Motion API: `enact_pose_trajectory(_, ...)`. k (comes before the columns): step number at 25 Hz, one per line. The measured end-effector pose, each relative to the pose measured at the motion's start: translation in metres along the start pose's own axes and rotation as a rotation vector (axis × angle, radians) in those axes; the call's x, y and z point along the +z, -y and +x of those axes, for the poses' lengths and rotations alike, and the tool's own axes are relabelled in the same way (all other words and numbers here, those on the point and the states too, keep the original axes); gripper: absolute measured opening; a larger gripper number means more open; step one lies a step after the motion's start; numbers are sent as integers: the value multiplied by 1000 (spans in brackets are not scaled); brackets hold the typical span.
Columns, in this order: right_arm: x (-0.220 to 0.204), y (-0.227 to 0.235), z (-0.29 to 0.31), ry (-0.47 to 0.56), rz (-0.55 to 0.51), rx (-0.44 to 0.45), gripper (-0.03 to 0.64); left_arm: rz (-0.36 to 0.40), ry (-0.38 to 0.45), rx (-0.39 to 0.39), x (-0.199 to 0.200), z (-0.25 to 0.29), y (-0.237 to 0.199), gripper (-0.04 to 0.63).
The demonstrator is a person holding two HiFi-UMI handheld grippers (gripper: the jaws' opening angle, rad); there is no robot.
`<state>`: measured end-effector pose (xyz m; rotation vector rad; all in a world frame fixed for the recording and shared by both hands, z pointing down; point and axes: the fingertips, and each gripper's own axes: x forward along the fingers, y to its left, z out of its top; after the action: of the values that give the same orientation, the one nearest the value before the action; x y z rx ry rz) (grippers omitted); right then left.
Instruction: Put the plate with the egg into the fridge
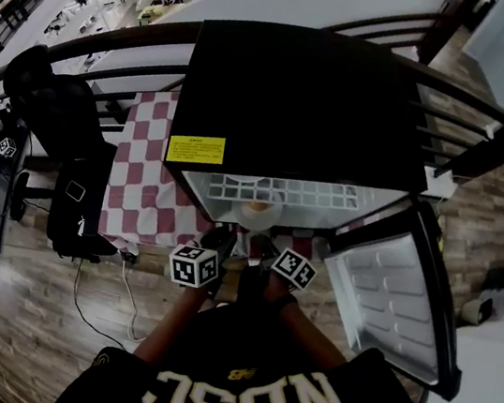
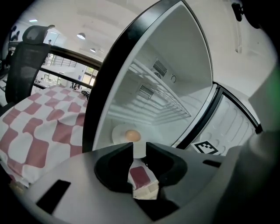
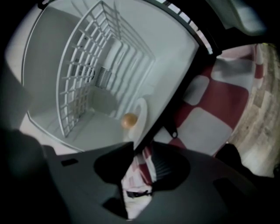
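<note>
A black mini fridge stands on a red-and-white checked tablecloth, its door swung open to the right. The white plate with a brown egg lies on the fridge floor, near the front, under a wire shelf. My left gripper and right gripper sit side by side just in front of the opening. In the left gripper view the left gripper shows a narrow gap, with the plate and egg just beyond. The right gripper is likewise parted, with nothing pinched, the plate and egg ahead.
A black office chair with a bag stands left of the table. A dark railing curves behind the fridge. The open door blocks the right side. The wooden floor shows below.
</note>
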<state>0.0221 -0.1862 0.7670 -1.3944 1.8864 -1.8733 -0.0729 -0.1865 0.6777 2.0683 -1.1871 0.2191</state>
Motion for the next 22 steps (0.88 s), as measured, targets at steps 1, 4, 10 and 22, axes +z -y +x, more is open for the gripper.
enact_pose_trajectory(1, 0, 0, 2, -6, 6, 0, 135, 14, 3, 8, 2, 0, -1, 102)
enact_pose_trajectory(4, 0, 0, 7, -17, 16, -5, 126, 72, -4, 33, 3, 1, -3, 68)
enact_pose_trajectory(10, 0, -2, 18, -39, 23, -4, 118, 124, -6, 54, 5, 7, -6, 44)
enact_pose_trajectory(22, 10, -20, 31, -48, 73, 12, 57, 72, 12, 12, 12, 12, -9, 41)
